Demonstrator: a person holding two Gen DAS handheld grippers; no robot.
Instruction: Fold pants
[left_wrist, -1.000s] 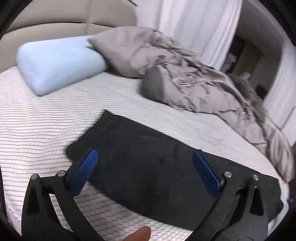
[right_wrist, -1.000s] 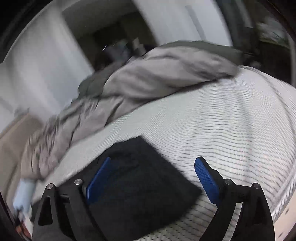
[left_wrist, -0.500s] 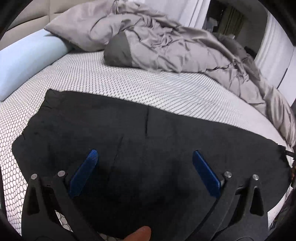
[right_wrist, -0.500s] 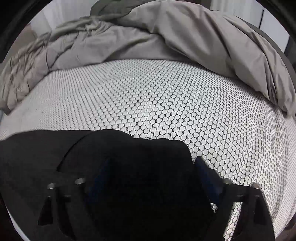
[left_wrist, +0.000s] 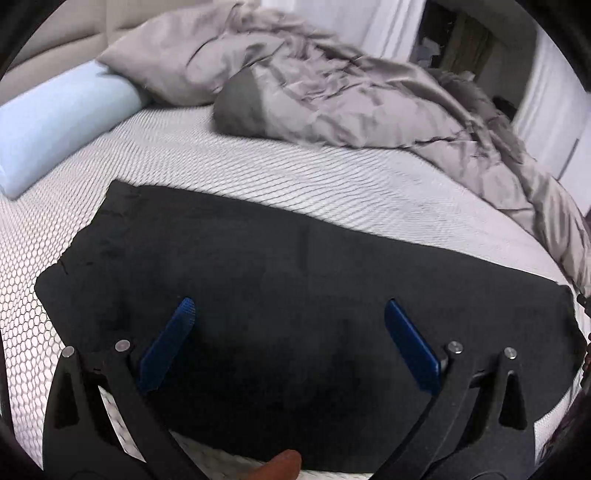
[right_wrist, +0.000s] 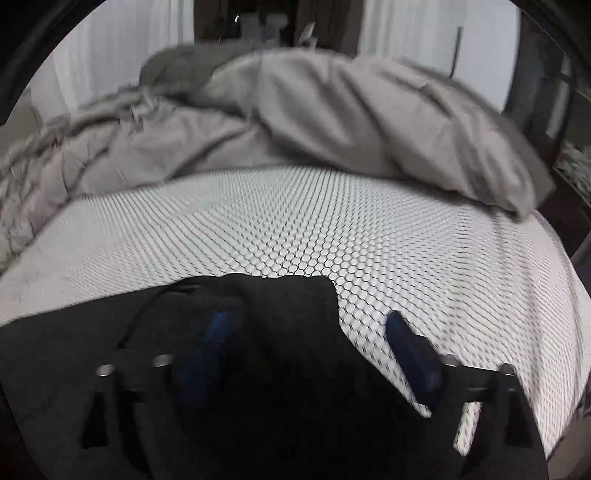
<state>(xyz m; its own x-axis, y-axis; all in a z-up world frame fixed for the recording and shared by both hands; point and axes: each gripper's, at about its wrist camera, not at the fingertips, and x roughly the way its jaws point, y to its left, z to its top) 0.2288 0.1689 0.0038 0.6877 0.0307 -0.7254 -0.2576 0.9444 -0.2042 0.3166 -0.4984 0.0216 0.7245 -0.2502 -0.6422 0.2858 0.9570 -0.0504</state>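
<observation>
Lying spread across the near part of the bed (left_wrist: 258, 173), the black pants (left_wrist: 280, 266) are seen as a long flat band on the honeycomb-patterned cover. The left gripper (left_wrist: 288, 314) is held over the middle of the cloth with its fingers wide apart; nothing is gripped. In the right wrist view the right gripper (right_wrist: 306, 325) is placed at the bunched end of the pants (right_wrist: 258, 302); its fingers have just been opening again and now stand wide, one over the dark cloth and one over the bare cover, with cloth lying between them but not pinched.

A fold could easily be spoiled from here. If only the top layer at the rumpled end were caught, the lower layer would be left behind and dragged askew. The black cloth hides its own edges, so a seam could be missed. The grey duvet (left_wrist: 369, 99) and blue pillow (left_wrist: 62, 110) are judged well clear.

No containers are visible.
</observation>
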